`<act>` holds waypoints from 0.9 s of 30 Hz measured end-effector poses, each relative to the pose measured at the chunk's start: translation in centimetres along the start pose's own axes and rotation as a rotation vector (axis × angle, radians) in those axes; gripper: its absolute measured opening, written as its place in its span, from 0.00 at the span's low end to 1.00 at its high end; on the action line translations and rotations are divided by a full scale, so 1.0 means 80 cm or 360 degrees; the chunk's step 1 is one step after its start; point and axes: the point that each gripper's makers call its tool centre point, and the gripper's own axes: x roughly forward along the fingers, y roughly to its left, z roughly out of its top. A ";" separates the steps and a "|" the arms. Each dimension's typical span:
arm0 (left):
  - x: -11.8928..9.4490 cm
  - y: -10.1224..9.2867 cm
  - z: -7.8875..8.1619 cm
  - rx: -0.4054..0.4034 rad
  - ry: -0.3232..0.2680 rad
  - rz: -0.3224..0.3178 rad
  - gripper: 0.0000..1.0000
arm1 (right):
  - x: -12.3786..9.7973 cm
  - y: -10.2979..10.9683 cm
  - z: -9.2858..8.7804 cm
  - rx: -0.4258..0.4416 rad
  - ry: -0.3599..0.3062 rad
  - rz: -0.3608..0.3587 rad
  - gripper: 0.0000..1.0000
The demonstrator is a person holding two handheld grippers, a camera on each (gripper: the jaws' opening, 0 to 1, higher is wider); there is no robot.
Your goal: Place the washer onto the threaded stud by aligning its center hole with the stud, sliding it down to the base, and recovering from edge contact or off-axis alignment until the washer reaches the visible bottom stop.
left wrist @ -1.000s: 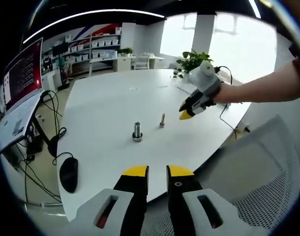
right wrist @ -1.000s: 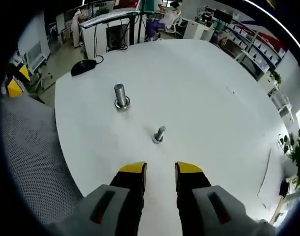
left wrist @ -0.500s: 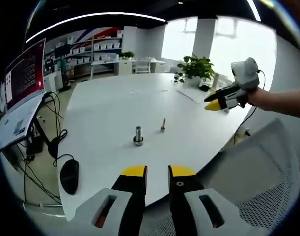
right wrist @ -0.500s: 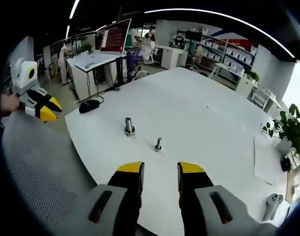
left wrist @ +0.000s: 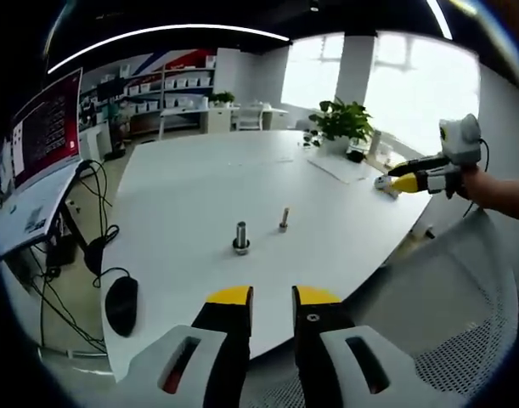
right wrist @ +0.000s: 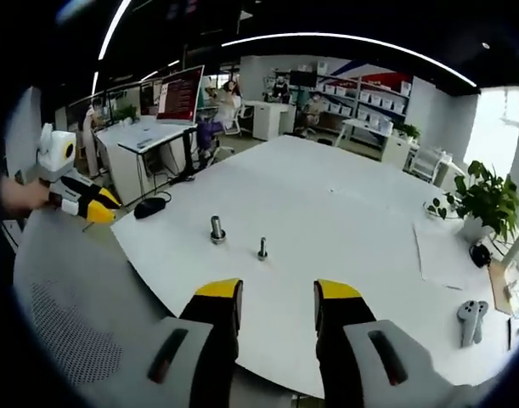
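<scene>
Both grippers hang back off the bench (left wrist: 191, 178) edge, the left gripper (left wrist: 272, 297) and right gripper (right wrist: 276, 293) each with fingers spread and pinching nothing. The larger threaded stud (right wrist: 216, 230), seemingly already collared by the washer at its base, stands upright straight ahead of the left fingers, ahead and left of the right. A thinner stud (right wrist: 262, 249) stands beside it; neither hand is clearly nearer.

Standing on the table (left wrist: 200, 183): the larger stud (left wrist: 240, 237) and, just to its right in the left gripper view, the smaller stud (left wrist: 284, 218), apart. Lying near the table's left edge: a mouse (left wrist: 121, 305). Sitting behind, at the far edge: a plant (left wrist: 342, 120).
</scene>
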 end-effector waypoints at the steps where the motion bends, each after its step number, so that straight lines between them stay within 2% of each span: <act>1: 0.001 0.002 -0.001 0.0001 0.0001 -0.0001 0.16 | -0.002 -0.001 -0.002 0.0007 0.0000 -0.0007 0.36; 8: 0.000 -0.002 0.004 -0.0002 -0.0020 -0.0018 0.17 | -0.014 -0.005 -0.008 0.0159 -0.0069 -0.0027 0.36; 15: -0.002 0.000 0.008 -0.0015 -0.0059 -0.0013 0.17 | -0.017 -0.004 -0.011 0.0239 -0.0118 -0.0031 0.36; 20: 0.000 -0.001 0.005 -0.0014 -0.0047 -0.0020 0.17 | -0.016 0.000 -0.015 0.0200 -0.0106 -0.0007 0.36; 23: -0.002 -0.004 0.009 0.0001 -0.0055 -0.0013 0.17 | -0.015 -0.005 -0.020 0.0291 -0.0113 0.0007 0.36; 27: -0.001 -0.002 0.009 0.0000 -0.0052 -0.0001 0.17 | -0.014 -0.002 -0.023 0.0303 -0.0109 0.0013 0.37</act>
